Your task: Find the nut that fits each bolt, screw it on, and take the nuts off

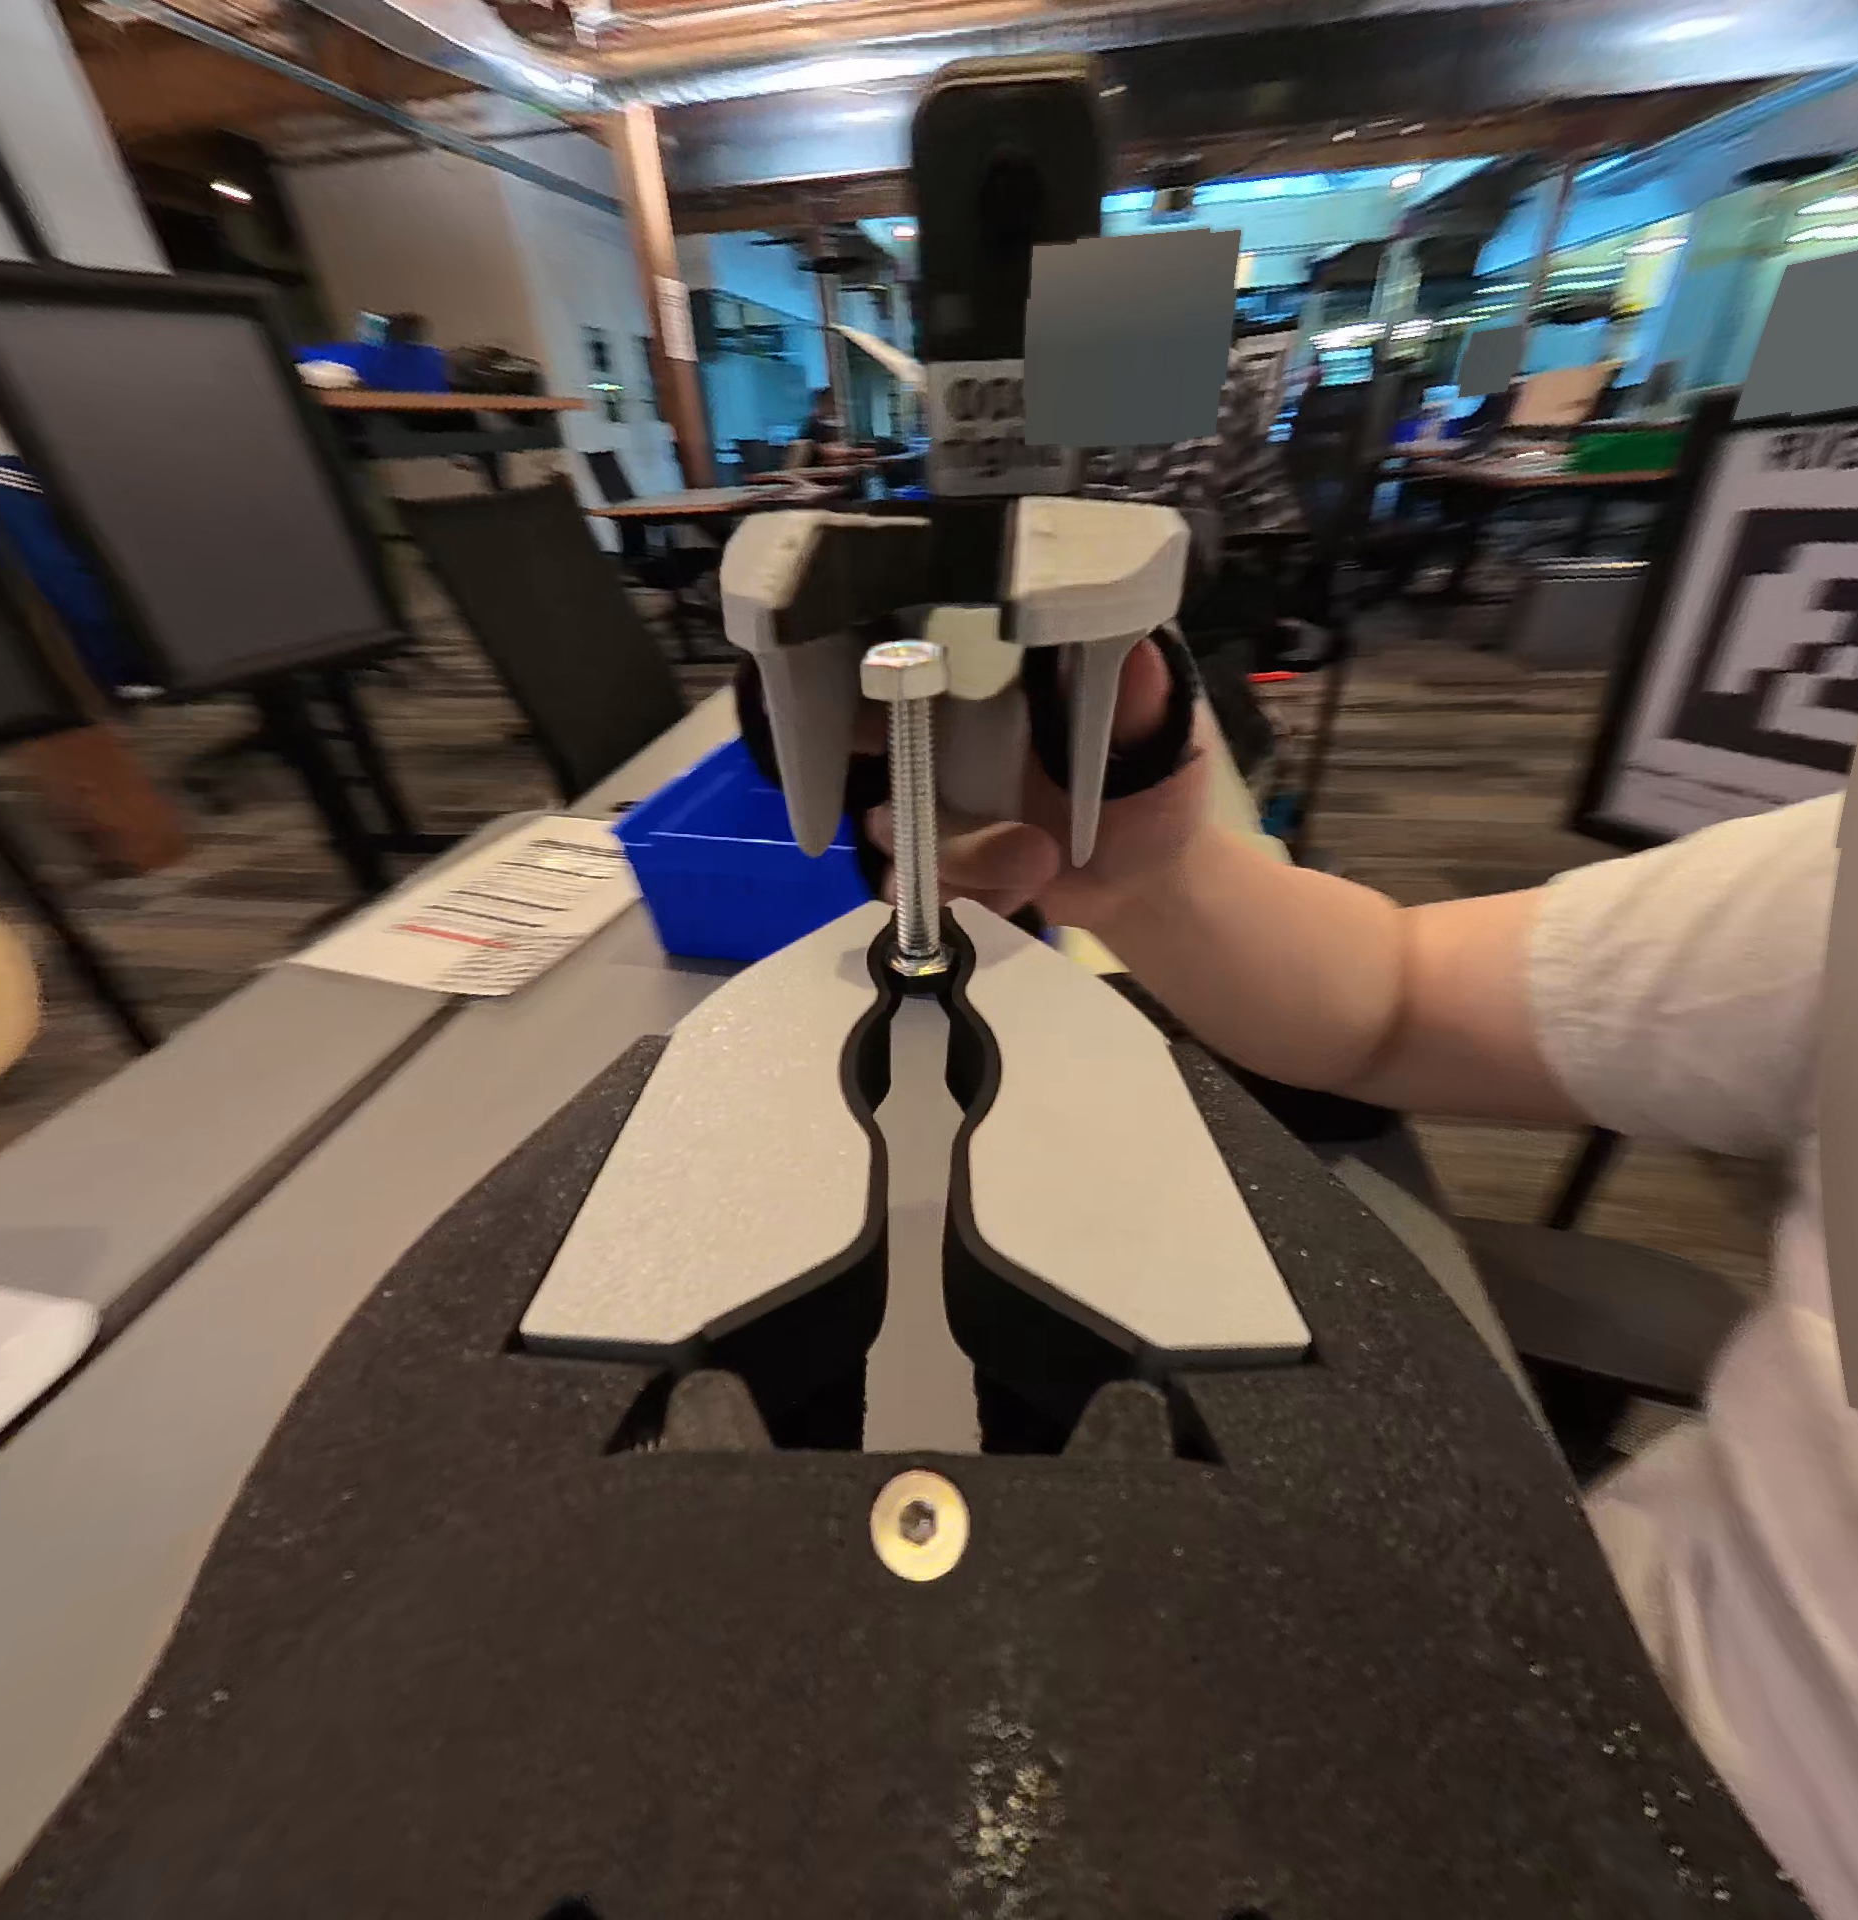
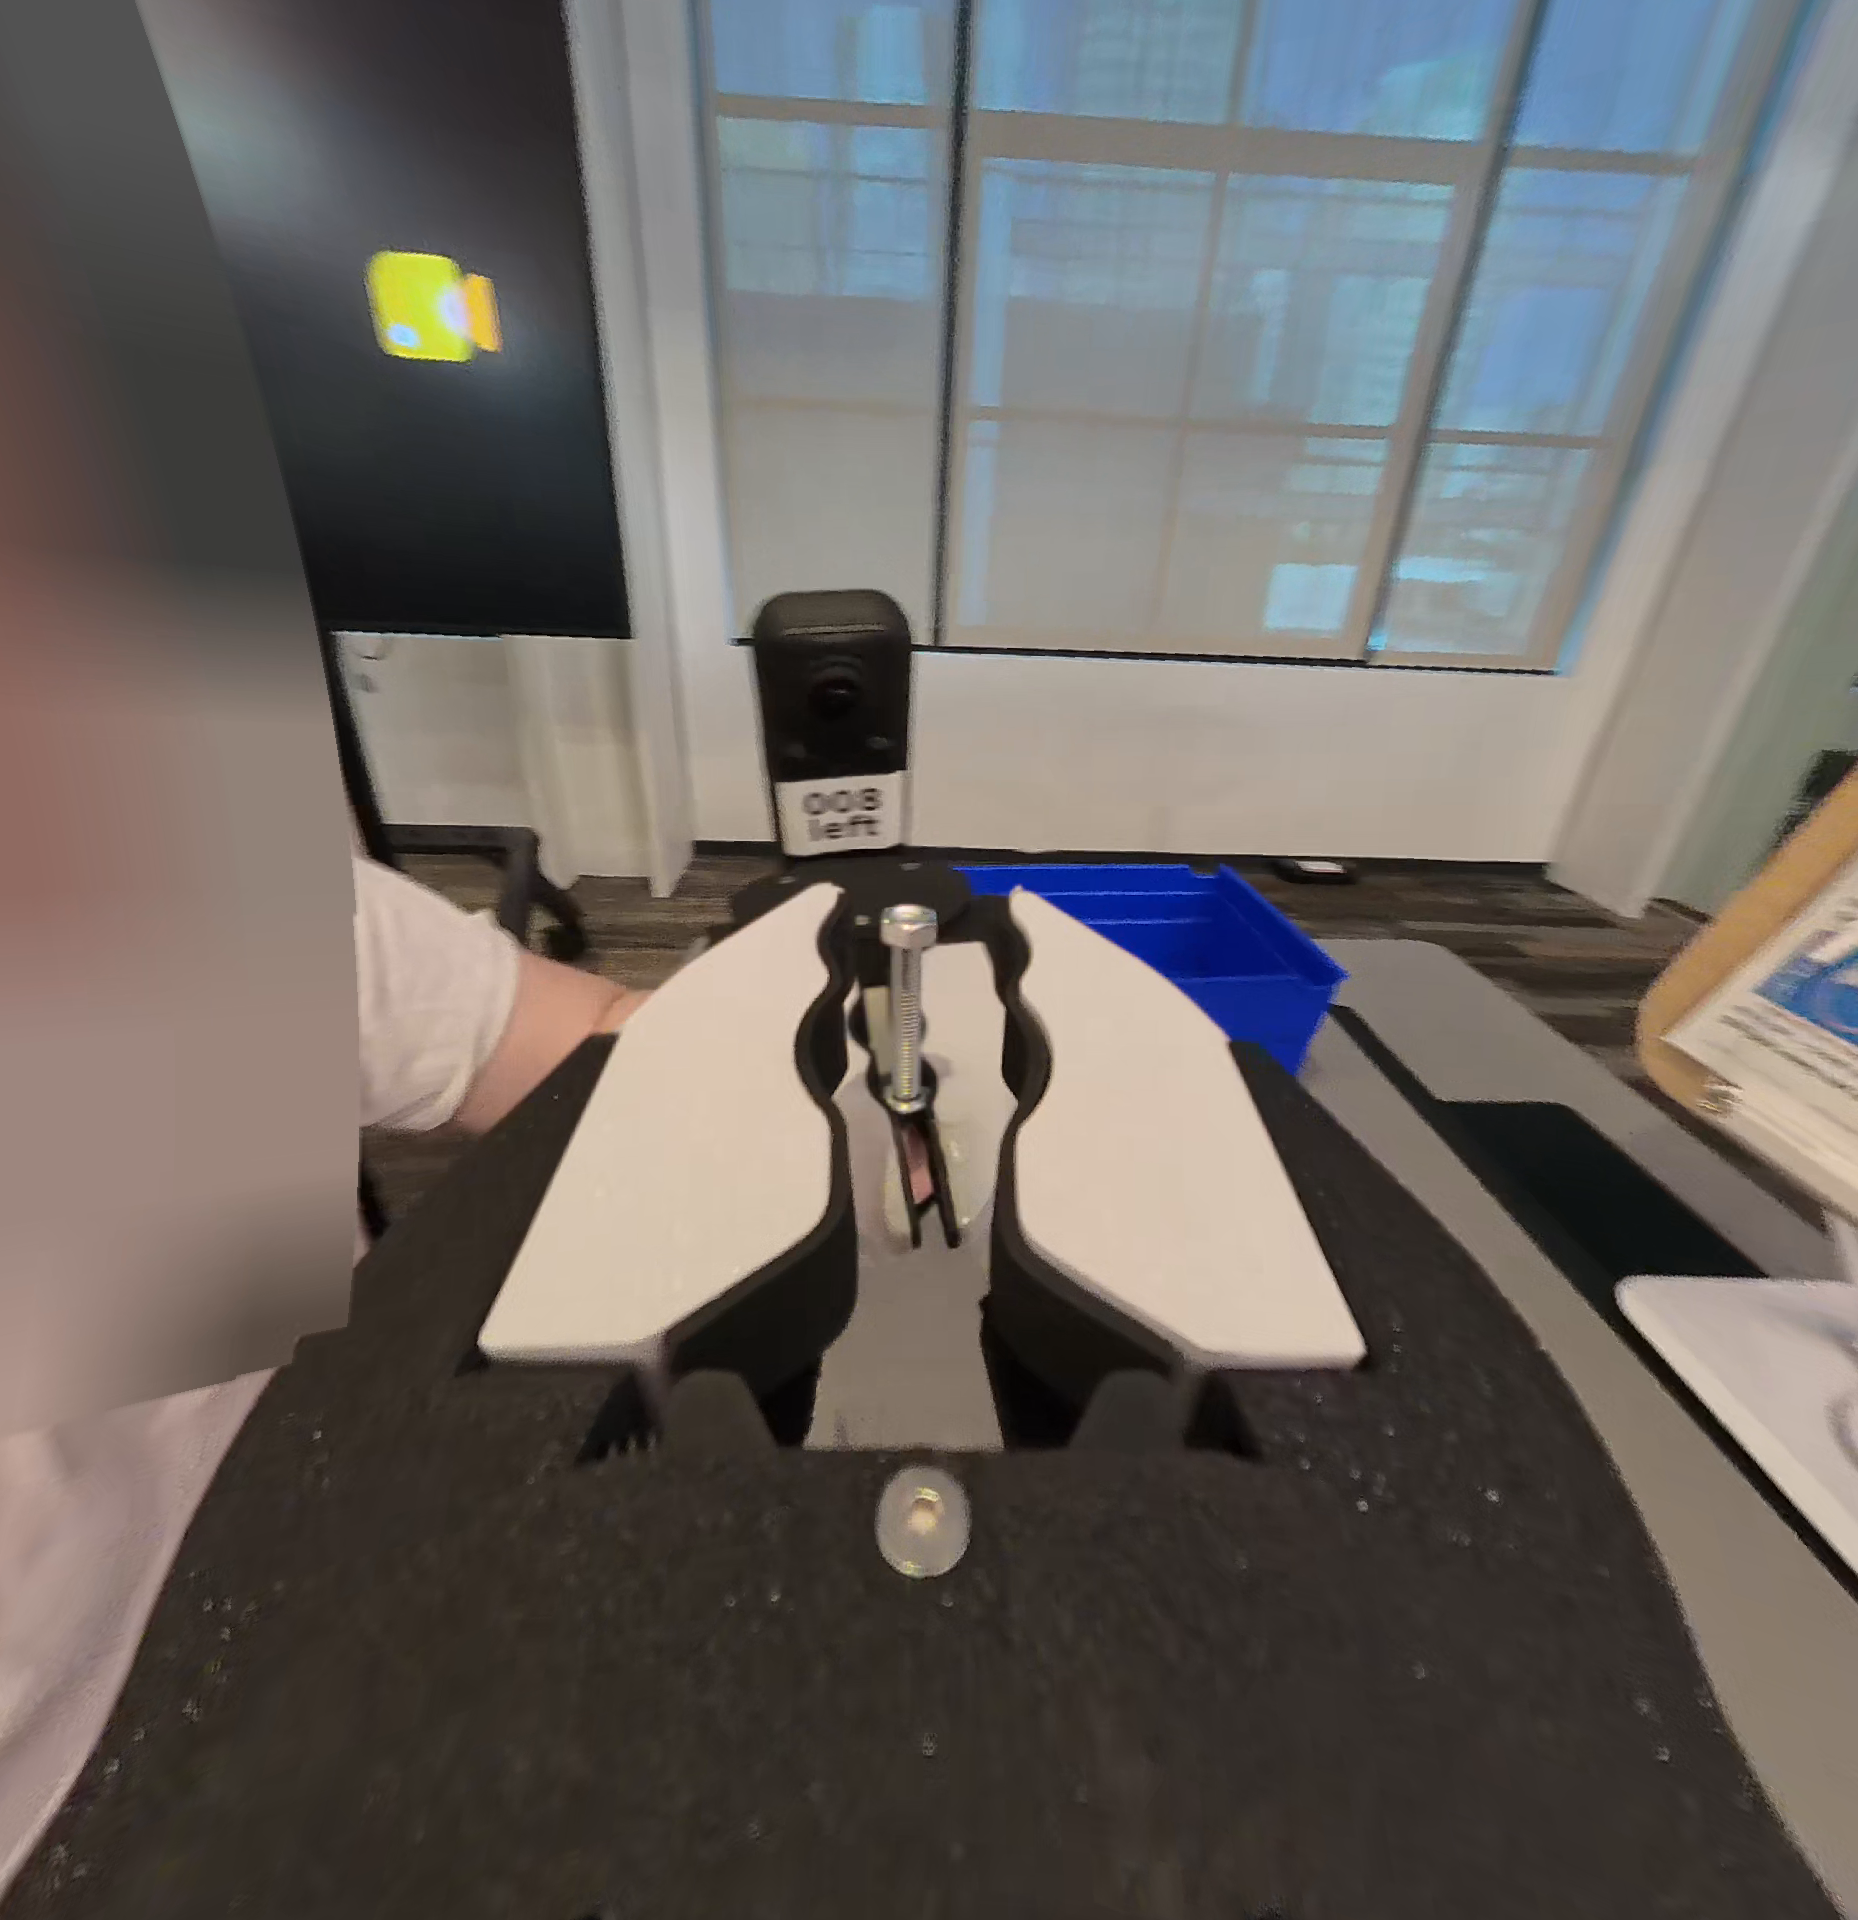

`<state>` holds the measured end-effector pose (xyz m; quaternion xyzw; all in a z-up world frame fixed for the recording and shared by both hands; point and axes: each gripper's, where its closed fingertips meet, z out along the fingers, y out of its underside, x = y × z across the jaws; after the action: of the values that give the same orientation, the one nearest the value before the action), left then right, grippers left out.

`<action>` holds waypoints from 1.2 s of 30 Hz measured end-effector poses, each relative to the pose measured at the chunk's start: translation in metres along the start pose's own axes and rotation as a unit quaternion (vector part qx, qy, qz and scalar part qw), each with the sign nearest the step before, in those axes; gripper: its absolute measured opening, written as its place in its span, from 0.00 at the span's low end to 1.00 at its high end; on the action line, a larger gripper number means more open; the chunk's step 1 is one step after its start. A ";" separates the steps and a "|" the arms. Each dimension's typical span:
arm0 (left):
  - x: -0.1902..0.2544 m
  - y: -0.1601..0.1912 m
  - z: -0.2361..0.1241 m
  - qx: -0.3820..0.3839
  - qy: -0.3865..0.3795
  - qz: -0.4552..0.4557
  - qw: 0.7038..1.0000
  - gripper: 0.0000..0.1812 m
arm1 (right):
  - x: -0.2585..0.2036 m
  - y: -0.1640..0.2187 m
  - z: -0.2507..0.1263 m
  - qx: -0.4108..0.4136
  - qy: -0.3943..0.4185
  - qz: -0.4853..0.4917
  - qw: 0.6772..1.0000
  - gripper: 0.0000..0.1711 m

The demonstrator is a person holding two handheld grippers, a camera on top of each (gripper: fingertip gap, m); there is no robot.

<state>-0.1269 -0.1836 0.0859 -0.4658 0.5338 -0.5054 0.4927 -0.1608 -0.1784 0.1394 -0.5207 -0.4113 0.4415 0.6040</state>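
Note:
A silver bolt (image 1: pixel 912 810) stands upright, hex head on top. My left gripper (image 1: pixel 917 935) is shut on a nut (image 1: pixel 917 964) on the bolt's lower end, held in the notch at the fingertips. My right gripper (image 1: pixel 946 847) faces it from the far side, open, one finger on each side of the bolt. In the right wrist view the bolt (image 2: pixel 907 997) rises between my open right gripper (image 2: pixel 923 899) fingers without touching them. The left gripper (image 2: pixel 909 1101) grips the bolt's base there.
A blue bin (image 1: pixel 717 883) sits on the grey table (image 1: pixel 281 1091) behind the grippers, and also shows in the right wrist view (image 2: pixel 1216 956). A printed sheet (image 1: pixel 520 904) lies left of it. A wooden clipboard (image 2: pixel 1787 987) and a white sheet (image 2: pixel 1787 1382) lie on the right. Across from one pair of fingers to the other is roughly 6 cm.

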 end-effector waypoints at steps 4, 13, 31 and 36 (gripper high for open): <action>-0.004 0.000 -0.001 0.002 -0.014 0.000 1.000 0.03 | 0.002 0.003 0.006 -0.012 0.039 -0.013 0.999 0.14; 0.040 -0.007 -0.001 0.011 0.147 -0.045 0.988 0.02 | -0.031 0.001 0.001 -0.002 -0.125 0.042 0.991 0.06; -0.023 0.009 -0.003 -0.016 -0.087 0.013 0.996 0.03 | 0.025 -0.002 -0.007 0.008 0.107 -0.067 0.992 0.19; -0.033 0.014 -0.005 -0.023 -0.136 0.010 0.990 0.02 | 0.024 0.011 0.007 -0.010 0.138 -0.054 0.989 0.18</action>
<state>-0.1290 -0.1492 0.0740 -0.5361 0.4777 -0.4199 0.5550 -0.1619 -0.1530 0.1302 -0.5597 -0.3562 0.3276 0.6727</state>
